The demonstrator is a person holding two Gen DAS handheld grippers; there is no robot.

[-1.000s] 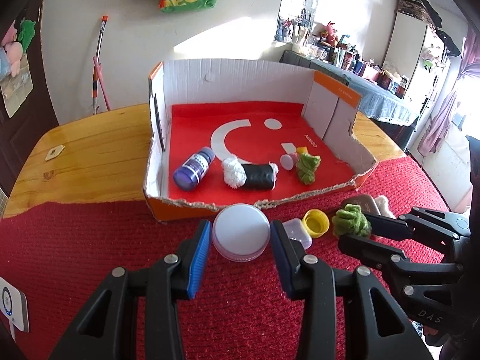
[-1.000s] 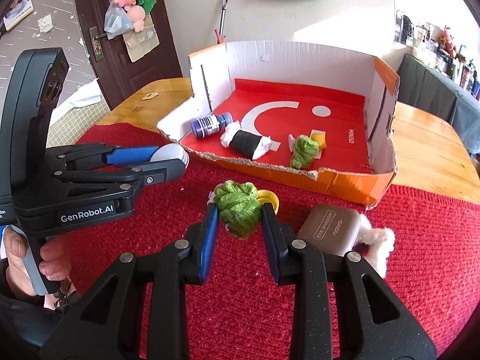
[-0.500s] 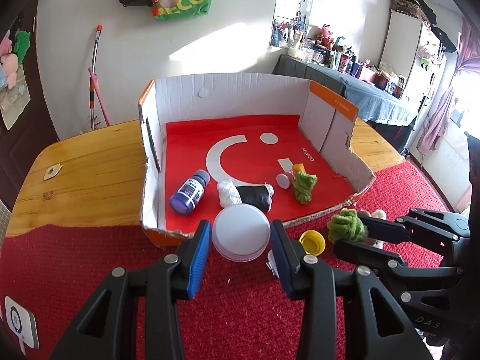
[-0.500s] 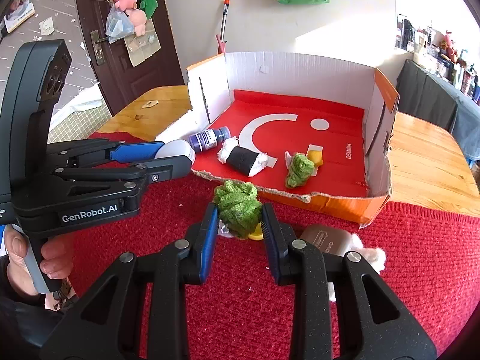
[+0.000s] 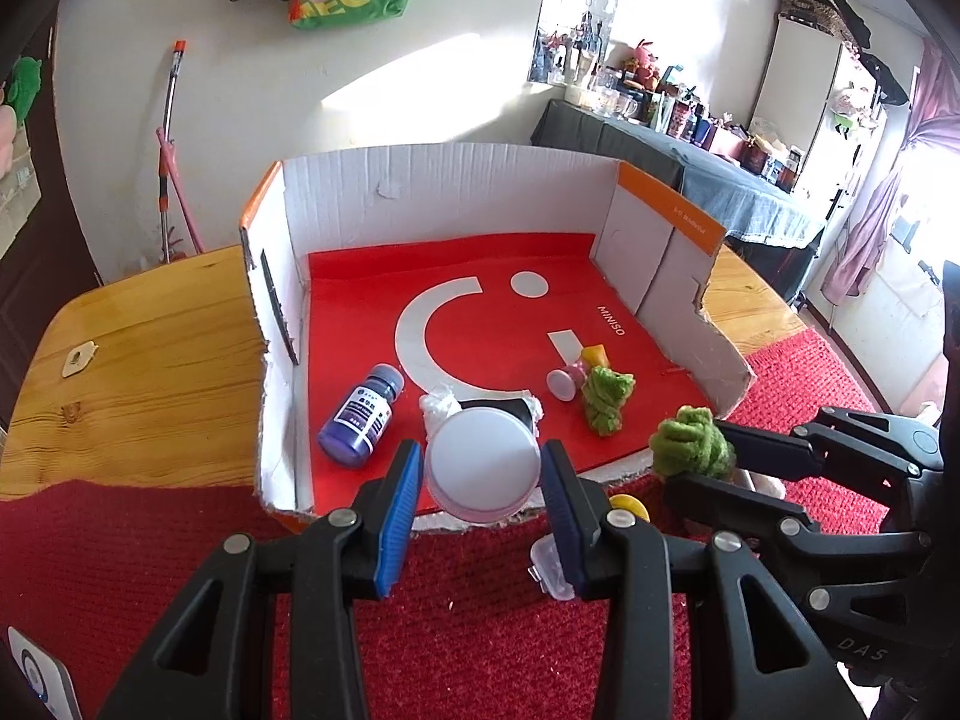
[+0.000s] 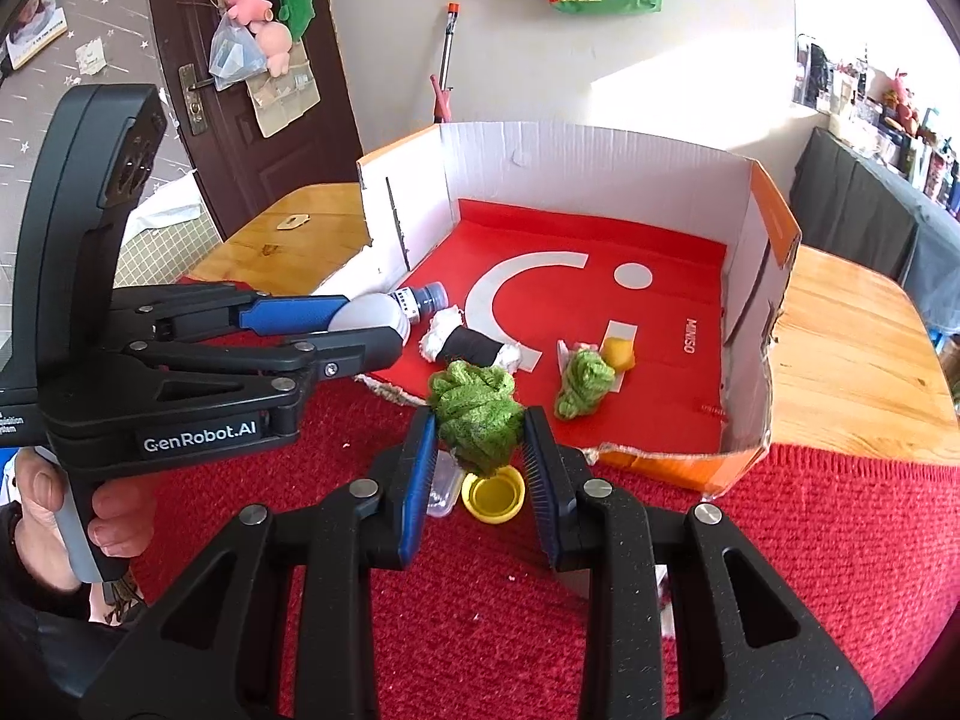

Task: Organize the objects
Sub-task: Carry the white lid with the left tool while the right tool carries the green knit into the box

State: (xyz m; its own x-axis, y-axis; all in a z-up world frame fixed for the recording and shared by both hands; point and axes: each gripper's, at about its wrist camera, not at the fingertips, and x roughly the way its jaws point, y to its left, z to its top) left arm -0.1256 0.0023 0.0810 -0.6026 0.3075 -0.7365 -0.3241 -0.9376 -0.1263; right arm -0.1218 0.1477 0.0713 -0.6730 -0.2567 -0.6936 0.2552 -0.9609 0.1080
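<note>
Two claw-mounted views sharing the box [image 5: 456, 192]

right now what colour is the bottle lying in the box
Dark blue-purple with a white label: bottle, clearest in the left wrist view.

Left gripper [image 5: 480, 474] sat low centre, clamped on its load; right gripper [image 6: 477, 450] low centre too, pinched tight.

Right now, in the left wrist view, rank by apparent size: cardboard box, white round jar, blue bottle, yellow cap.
1. cardboard box
2. white round jar, though nearness enlarges it
3. blue bottle
4. yellow cap, partly hidden
</note>
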